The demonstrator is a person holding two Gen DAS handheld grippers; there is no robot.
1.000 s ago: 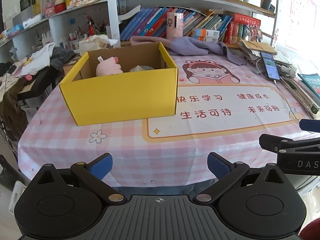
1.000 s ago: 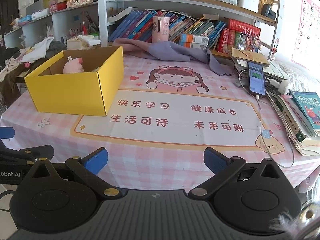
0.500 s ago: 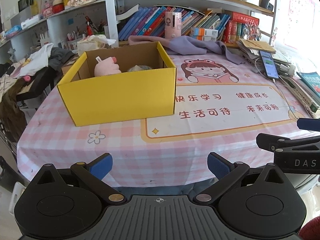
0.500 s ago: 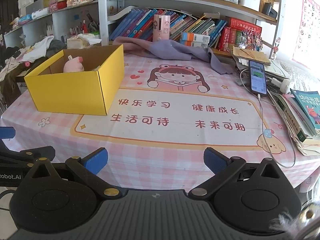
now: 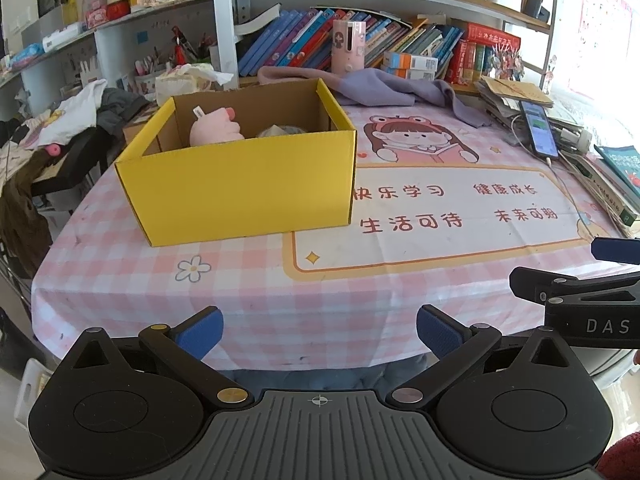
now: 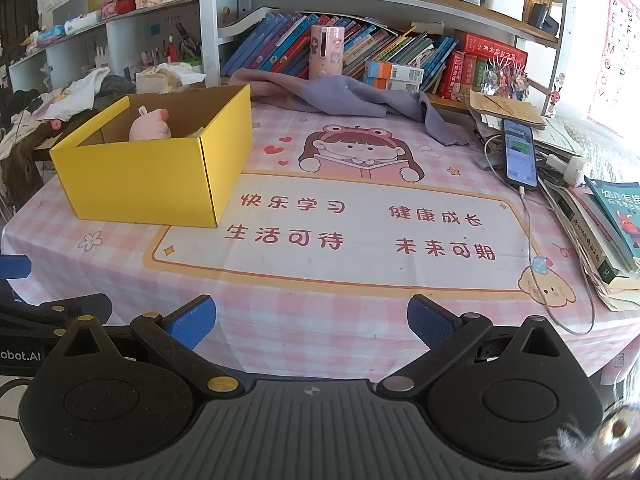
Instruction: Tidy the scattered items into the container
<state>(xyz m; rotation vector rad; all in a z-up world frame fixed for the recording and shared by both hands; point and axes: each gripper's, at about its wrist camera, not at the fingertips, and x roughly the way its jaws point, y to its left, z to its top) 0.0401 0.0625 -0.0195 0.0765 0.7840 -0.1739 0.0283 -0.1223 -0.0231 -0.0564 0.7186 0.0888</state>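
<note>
A yellow cardboard box stands on the left of the pink checked tablecloth. Inside it sits a pink plush toy, and a greyish item peeks over the front wall. My left gripper hangs open and empty off the table's near edge, well short of the box. My right gripper is also open and empty, at the near edge to the right of the box; it shows at the right edge of the left wrist view.
A purple cloth lies at the back by a pink cup and the bookshelf. A phone on a cable and stacked books crowd the right edge. Clothes are piled left of the table.
Both grippers have drawn back a little from the table, so the box looks slightly farther. Their jaws stay open.
</note>
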